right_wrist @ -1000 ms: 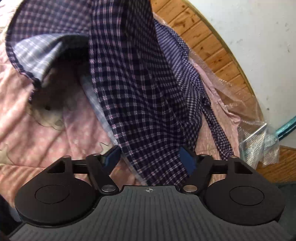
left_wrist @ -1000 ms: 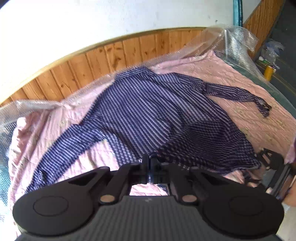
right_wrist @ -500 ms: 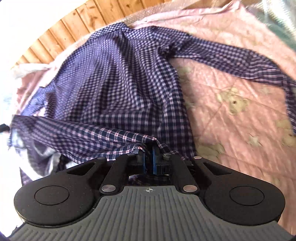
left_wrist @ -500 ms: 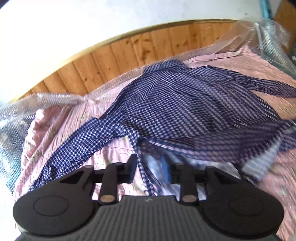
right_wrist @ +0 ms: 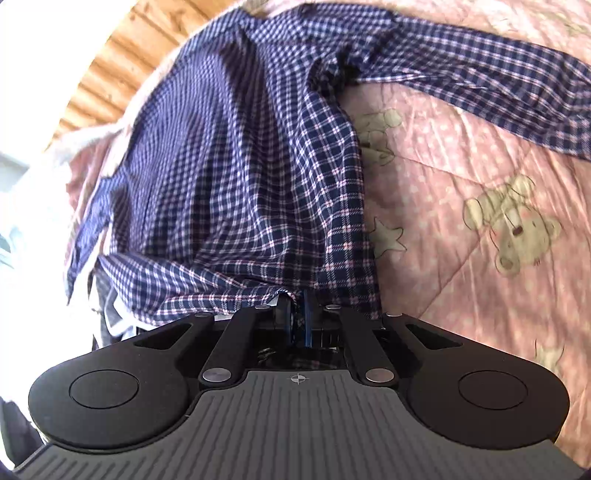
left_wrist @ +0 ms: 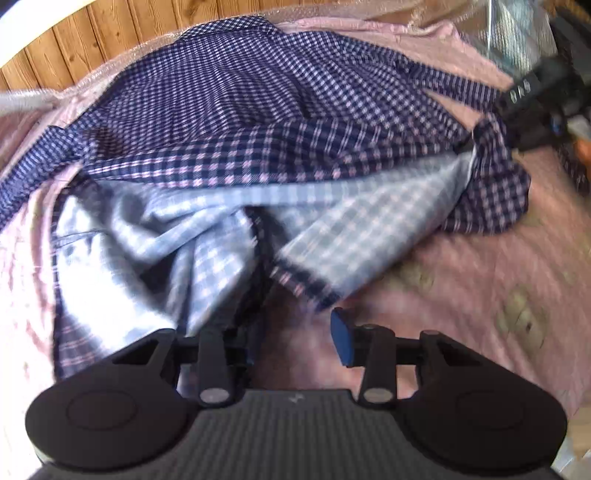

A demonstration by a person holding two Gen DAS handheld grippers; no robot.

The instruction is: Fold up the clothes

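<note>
A navy checked shirt (left_wrist: 258,122) lies spread on a pink quilt (left_wrist: 480,295), its lower part turned back so the pale inside (left_wrist: 192,236) shows. My left gripper (left_wrist: 291,339) hangs low over the quilt and its jaws are opening. Loose cloth drapes over the left finger, and only quilt shows between the pads. My right gripper (right_wrist: 297,317) is shut on the shirt's hem (right_wrist: 221,295). In the left wrist view the right gripper (left_wrist: 532,110) holds that hem at the shirt's right side. One sleeve (right_wrist: 480,81) stretches away to the right.
A wooden panel wall (left_wrist: 92,44) runs behind the bed. Crinkled clear plastic (left_wrist: 517,33) lies along the far edge. The quilt (right_wrist: 480,184) is printed with bears and stars. Dark objects sit past the bed's right edge.
My left gripper dropped towards the bed and opened, letting the hem go. My right gripper closed on the shirt's hem and swung round to face along the shirt.
</note>
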